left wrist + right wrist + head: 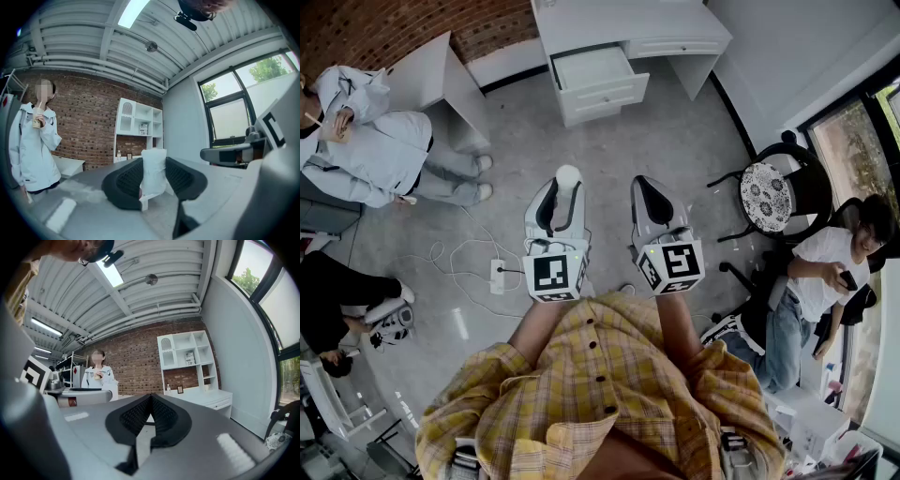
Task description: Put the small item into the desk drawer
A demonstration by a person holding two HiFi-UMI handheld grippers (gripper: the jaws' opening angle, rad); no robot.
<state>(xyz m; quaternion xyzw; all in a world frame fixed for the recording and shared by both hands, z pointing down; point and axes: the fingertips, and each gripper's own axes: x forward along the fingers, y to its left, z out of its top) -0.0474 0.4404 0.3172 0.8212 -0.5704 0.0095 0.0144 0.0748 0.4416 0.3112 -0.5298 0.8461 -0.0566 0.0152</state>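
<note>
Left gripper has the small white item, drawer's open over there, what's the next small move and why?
Probably step forward and carry the left gripper toward the open drawer of the white desk. Its jaws are clamped on the white item and the drawer is pulled out, but the desk stands some way ahead.

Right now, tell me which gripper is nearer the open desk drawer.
Left. The left gripper, shut on the small item, is almost straight below the drawer in the head view; the right gripper, beside it, is offset further right.

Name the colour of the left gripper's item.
The item is white, clearest in the left gripper view.
</note>
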